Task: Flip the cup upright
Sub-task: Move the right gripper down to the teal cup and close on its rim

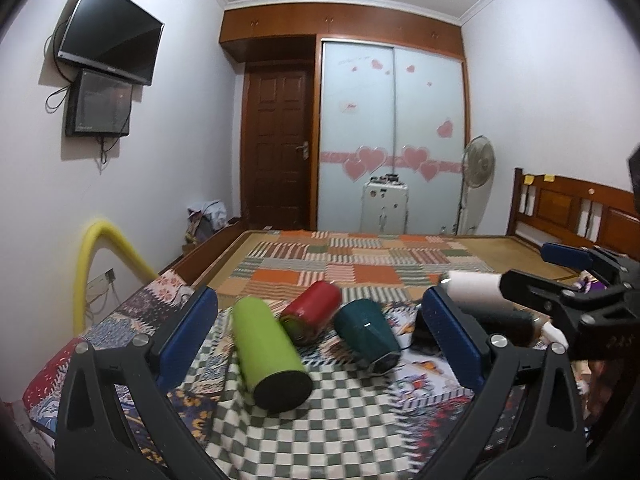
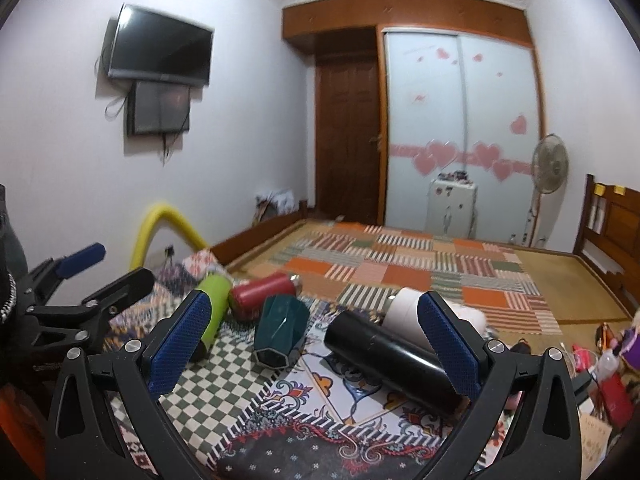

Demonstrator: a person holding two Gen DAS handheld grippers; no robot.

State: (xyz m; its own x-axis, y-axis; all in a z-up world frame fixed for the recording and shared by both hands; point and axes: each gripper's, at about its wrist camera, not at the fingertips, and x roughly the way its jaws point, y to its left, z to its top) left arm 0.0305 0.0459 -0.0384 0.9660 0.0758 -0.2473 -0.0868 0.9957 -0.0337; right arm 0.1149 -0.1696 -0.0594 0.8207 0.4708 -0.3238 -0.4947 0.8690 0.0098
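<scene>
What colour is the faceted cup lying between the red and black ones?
The faceted cup is dark teal green, clearest in the right wrist view.

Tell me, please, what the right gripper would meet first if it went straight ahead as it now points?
Probably the black cup, lying on its side between the open right gripper fingers; depth is unclear, and the dark green cup lies just left of that line.

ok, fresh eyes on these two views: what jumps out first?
A cluster of cups lying on their sides on the patterned bedding: the green cup nearest the left gripper, the red cup and teal cup beside it, the black cup and white cup by the right gripper. Both grippers are open. Behind them, pink hearts mark the wardrobe.
</scene>
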